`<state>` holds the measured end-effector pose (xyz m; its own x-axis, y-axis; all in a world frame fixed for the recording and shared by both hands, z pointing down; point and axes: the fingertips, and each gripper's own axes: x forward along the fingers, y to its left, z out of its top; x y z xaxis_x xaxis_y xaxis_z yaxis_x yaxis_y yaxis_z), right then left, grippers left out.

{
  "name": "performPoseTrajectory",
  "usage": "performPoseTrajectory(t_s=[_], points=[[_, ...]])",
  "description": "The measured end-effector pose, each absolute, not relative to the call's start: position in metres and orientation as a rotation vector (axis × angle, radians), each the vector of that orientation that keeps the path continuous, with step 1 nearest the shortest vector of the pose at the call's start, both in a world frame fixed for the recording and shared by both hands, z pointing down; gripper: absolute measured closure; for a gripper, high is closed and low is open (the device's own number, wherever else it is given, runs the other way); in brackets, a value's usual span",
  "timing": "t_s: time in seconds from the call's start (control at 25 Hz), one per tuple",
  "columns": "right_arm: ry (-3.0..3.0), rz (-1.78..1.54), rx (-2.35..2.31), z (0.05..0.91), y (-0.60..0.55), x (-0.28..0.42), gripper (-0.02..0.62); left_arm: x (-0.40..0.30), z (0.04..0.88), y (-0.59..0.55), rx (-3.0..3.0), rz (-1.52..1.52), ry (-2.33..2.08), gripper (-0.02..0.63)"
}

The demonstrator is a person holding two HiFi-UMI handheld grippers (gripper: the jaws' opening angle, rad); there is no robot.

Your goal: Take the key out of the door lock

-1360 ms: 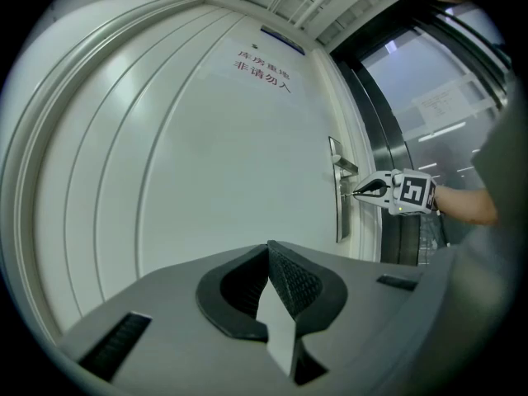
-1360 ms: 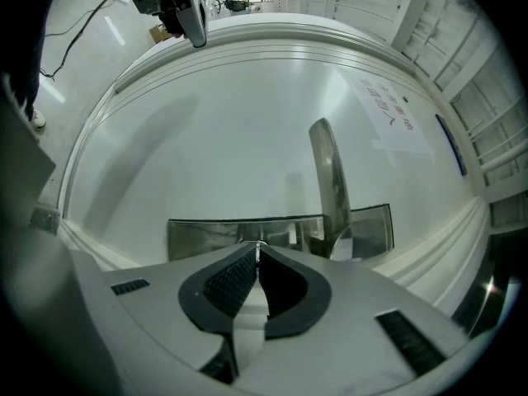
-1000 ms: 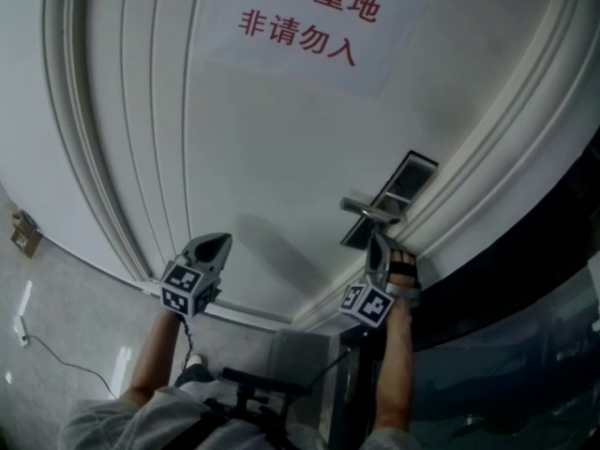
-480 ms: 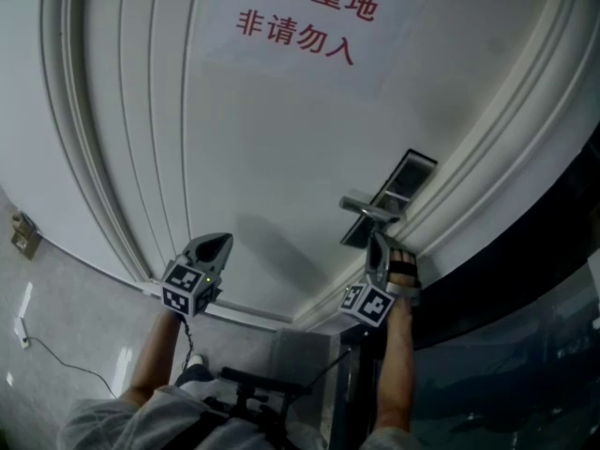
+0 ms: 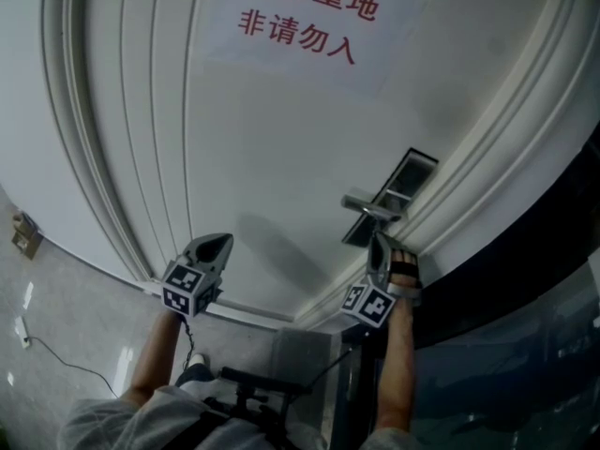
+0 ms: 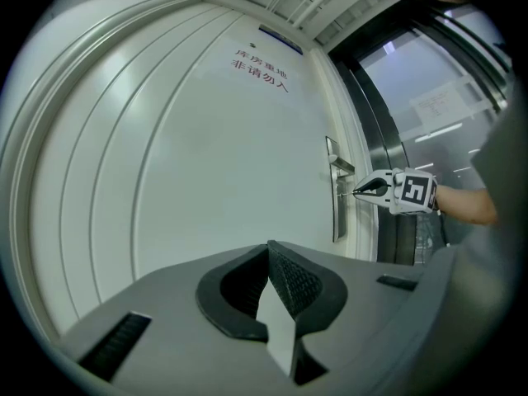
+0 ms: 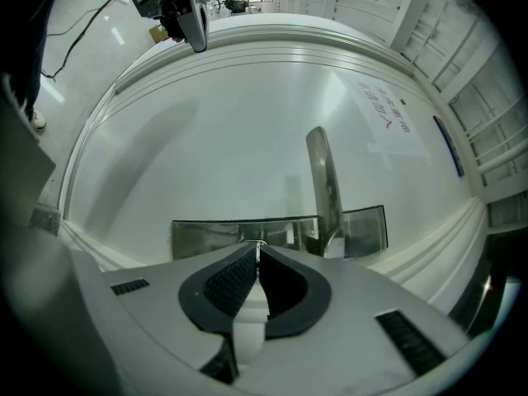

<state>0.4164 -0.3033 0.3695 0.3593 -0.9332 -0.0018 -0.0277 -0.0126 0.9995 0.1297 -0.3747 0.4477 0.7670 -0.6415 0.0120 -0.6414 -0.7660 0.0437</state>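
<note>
Well to the left of the lock plate (image 5: pixel 412 172), the left gripper (image 5: pixel 223 240) hangs in front of the bare door (image 5: pixel 281 139), its 2 jaws pressed together on nothing. At the lock plate, the lever handle (image 5: pixel 373 206) juts out, and the right gripper (image 5: pixel 377 237) meets the plate just below that handle. Its jaws are nearly together. In the right gripper view a sliver of metal, the key (image 7: pixel 256 242), shows at their tips against the plate. It is tiny there, so we judge rather than see that the pads pinch it while its blade sits in the lock.

We see 3 ways this could fail:
- **Slipping off:** only the very tips hold the key, so a brisk pull away from the plate could leave it behind.
- **Jamming:** a pull that is not square to the plate, or a key not turned back to its release position, could bind the blade.
- **Knocking the handle:** it sits so close above the plate that a lifted gripper could strike it.

With the left gripper far from the plate, nothing steadies the door if it swings.
</note>
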Motion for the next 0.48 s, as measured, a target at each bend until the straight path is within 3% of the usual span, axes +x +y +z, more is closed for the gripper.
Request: performPoseTrajectory(t_s=[0.48], points=[[-0.958, -0.928, 1.416, 0.3708, -0.2948, 0.4129, 0.574, 0.1226, 0.4488, -0.3676, 2.917, 0.01, -1.066, 0.599]])
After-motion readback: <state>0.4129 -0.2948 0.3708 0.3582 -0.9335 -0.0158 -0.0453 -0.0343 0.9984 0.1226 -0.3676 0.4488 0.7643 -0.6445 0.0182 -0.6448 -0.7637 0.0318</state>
